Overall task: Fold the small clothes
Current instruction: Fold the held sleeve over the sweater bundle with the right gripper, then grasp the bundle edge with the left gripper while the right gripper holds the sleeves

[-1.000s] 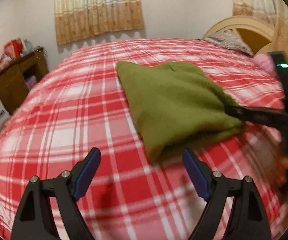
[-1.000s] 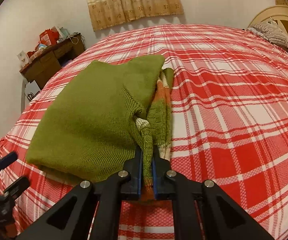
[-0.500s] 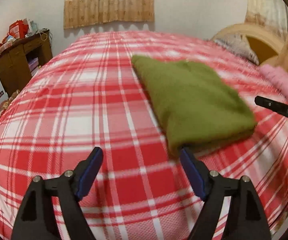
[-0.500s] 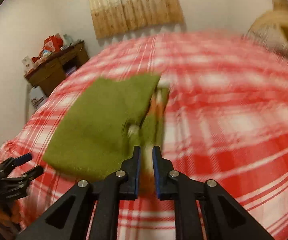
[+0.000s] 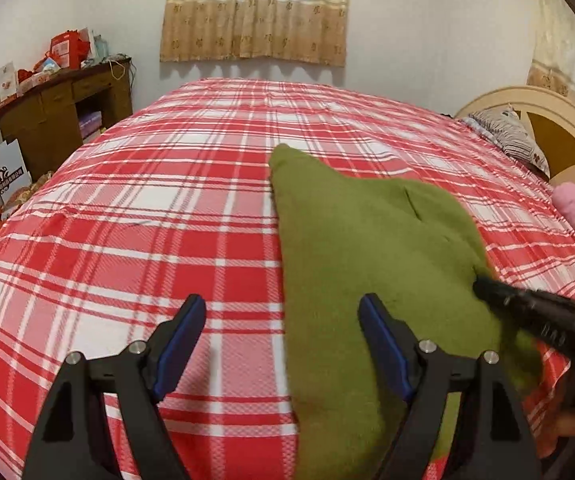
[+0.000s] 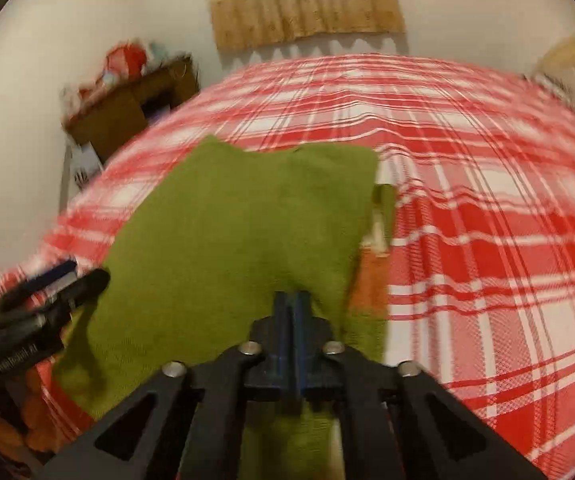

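The green knitted garment (image 5: 375, 248) lies folded on the bed (image 5: 147, 216), toward the near right part of the red-and-white plaid cover in the left wrist view. In the right wrist view we see the same garment (image 6: 231, 240) directly ahead of the right gripper (image 6: 292, 300). Its jaws are together, the blue pads meeting at the near edge of the green knit. Cloth lies around and below the pads, but we cannot tell whether any of it is pinched between them (this view is blurred).

The left gripper (image 5: 283, 332) has its jaws wide apart and nothing clamped. The garment's left edge runs between the two fingers. The right finger sits over green cloth and the left finger over bare plaid. In this view the black tip of the right gripper (image 5: 487, 288) reaches in from the right and meets the garment's right edge.

The garment is olive green with a flat, fuzzy top layer. A short slit or crease shows near its far right corner. In the right wrist view an orange, cream and green striped part (image 6: 371, 276) shows along its right side, under the top layer.

Beyond the bed stand a wooden desk (image 5: 63, 116) with red boxes at left, a curtain (image 5: 253, 10) on the far wall, and a headboard (image 5: 535, 108) with pillows at right.
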Action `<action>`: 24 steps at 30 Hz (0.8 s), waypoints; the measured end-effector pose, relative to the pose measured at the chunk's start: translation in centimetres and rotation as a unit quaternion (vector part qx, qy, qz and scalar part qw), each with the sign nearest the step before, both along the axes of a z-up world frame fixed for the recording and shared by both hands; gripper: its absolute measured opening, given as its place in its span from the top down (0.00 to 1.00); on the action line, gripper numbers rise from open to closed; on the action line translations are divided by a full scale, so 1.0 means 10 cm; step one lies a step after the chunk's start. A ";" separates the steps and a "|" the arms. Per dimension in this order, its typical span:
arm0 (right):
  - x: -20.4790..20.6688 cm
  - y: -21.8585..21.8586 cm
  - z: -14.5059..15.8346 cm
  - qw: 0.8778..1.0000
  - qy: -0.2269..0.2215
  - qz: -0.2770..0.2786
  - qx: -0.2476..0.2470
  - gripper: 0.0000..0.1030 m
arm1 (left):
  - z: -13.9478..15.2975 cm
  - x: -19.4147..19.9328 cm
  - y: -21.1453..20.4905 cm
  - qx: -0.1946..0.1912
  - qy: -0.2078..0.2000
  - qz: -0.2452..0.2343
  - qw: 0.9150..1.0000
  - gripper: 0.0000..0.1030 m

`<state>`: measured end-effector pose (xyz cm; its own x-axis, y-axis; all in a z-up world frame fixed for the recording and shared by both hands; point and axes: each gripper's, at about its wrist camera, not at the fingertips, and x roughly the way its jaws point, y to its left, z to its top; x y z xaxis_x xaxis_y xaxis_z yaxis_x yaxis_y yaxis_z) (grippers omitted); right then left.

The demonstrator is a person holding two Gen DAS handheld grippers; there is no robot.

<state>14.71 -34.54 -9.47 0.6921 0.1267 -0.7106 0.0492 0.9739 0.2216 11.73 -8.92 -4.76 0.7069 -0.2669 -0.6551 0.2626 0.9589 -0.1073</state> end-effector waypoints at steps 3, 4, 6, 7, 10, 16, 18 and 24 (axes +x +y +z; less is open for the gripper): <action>0.10 -0.04 0.03 1.000 0.003 -0.022 -0.011 1.00 | -0.02 -0.04 -0.09 0.003 0.001 -0.004 1.000 0.20; 0.14 -0.07 0.04 1.000 0.005 -0.027 -0.014 1.00 | -0.02 -0.03 -0.12 0.005 0.001 -0.006 1.000 0.20; 0.18 -0.10 0.05 0.999 0.011 -0.033 0.000 1.00 | 0.00 -0.02 -0.14 0.018 0.001 -0.008 1.000 0.19; 0.17 -0.08 0.07 0.999 0.014 -0.033 -0.004 1.00 | 0.01 -0.02 -0.15 0.024 0.000 -0.010 1.000 0.19; 0.06 0.03 0.26 0.998 -0.017 -0.042 -0.037 1.00 | 0.02 -0.01 -0.16 0.034 -0.001 -0.007 0.999 0.19; 0.20 0.02 0.21 0.999 -0.011 -0.033 -0.036 0.98 | 0.03 -0.02 -0.17 0.043 -0.003 -0.006 0.999 0.19; 0.24 0.00 0.06 0.999 -0.002 -0.029 -0.030 0.98 | 0.04 -0.02 -0.17 0.046 -0.002 -0.007 0.999 0.19; 0.02 0.03 0.01 0.997 -0.053 -0.032 -0.054 0.98 | 0.14 -0.07 -0.07 0.034 0.001 -0.029 0.999 0.20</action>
<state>14.88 -34.21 -9.33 0.7686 0.0066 -0.6396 0.0937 0.9880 0.1227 11.08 -9.63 -3.32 0.6901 -0.2627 -0.6744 0.3187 0.9469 -0.0427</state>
